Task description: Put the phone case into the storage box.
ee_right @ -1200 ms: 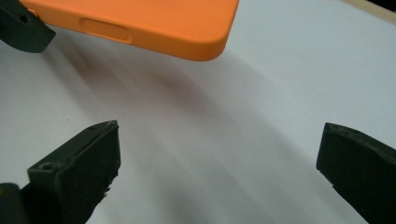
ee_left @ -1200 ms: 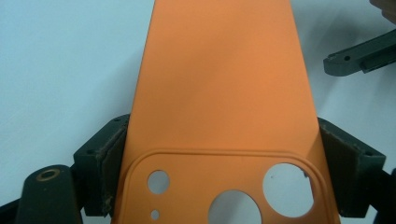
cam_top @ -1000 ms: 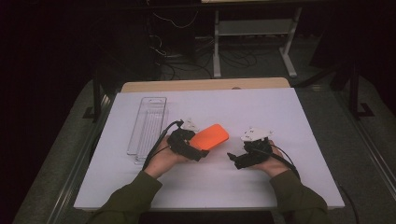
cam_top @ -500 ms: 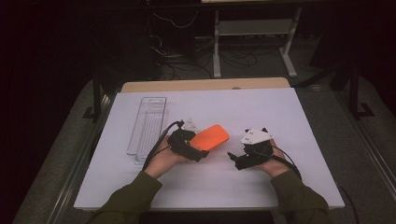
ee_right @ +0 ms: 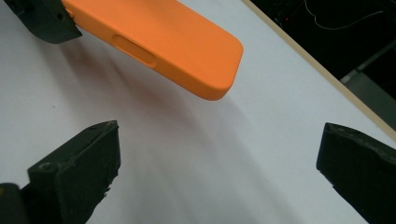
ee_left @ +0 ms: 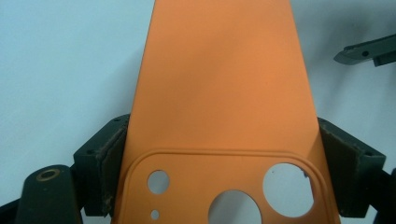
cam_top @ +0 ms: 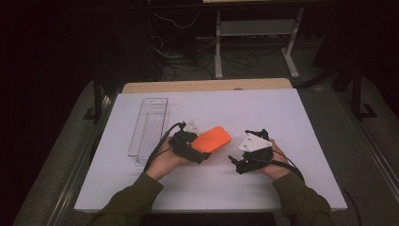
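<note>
- White tabletop (cam_top: 282, 113) across the middle of the high view, wide and rectangular, bare apart from a few things at centre and centre-left.
- Pale wooden edge (cam_top: 207, 86) along the far side of that top, just above the white sheet.
- Grey floor left and right of the table, dark toward the upper corners of the frame.
- Metal stand (cam_top: 256, 33) with a low shelf at upper centre-right, with loose cables (cam_top: 174, 44) on the floor beside it at upper centre.
- Dark frame legs at the left and right margins, near the table's far corners.
- Clear plastic tray (cam_top: 148, 125) at centre-left of the high view, long and narrow, lying flat on the white top.
- Orange phone case (cam_top: 212, 139) at centre of the high view, raised off the surface and tilted, between the two tools; camera cut-outs at the bottom of the left gripper view.
- Left gripper (ee_left: 224, 172) clamped on the case's two long edges near the camera end, pads pressed against both sides; at centre-left of the high view, just right of the tray.
- Right gripper (ee_right: 219, 172) with jaws spread wide and nothing between them, white tabletop beneath; at centre-right of the high view, near the case but apart from it.
- Case's free end in the upper left of the right gripper view, shadow on the white surface below it.
- Olive-green sleeves (cam_top: 127, 202) in from the bottom edge of the high view.
</note>
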Demonstrator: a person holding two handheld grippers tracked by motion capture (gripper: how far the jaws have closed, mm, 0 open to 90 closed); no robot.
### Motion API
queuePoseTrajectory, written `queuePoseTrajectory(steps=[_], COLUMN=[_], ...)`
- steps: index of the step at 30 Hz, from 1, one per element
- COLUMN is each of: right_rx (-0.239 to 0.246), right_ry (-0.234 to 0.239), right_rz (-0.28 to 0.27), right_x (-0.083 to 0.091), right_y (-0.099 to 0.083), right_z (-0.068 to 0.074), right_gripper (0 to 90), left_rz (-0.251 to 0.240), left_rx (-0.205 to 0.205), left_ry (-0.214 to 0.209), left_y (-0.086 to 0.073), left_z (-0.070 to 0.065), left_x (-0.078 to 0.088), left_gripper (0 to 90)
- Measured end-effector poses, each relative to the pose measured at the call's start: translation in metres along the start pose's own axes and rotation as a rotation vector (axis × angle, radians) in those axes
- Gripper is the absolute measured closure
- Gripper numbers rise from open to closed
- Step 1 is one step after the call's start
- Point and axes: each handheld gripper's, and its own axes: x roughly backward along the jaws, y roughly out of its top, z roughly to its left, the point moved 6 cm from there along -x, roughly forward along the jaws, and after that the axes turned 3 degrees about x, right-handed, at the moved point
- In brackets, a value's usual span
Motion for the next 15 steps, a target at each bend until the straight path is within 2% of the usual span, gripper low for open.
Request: queuePoseTrajectory(steps=[5,12,14,15], right_rx=[0.065,0.132,0.149,0.161], right_ry=[-0.024,-0.055,-0.064,-0.069], right_rz=[0.000,0.002,0.009,0.011], right_x=[-0.0010,-0.0013,-0.0010,-0.0012], right_y=[0.0002,0.0016,0.0014,0.0012], right_z=[0.0019,0.0050,0.0060,0.0061], right_gripper=[0.0,0.0,0.0,0.0], left_rz=[0.003,0.001,0.011,0.003], left_rx=[-0.003,-0.002,-0.014,-0.006], left_ry=[0.001,0.001,-0.001,-0.002], left_y=[-0.0002,-0.0003,-0.0008,-0.0004], left_z=[0.0000,-0.0002,0.0007,0.0000], left_x=[-0.0003,-0.0003,0.0004,-0.0001], left_gripper=[15.5,15.5,15.5,15.5])
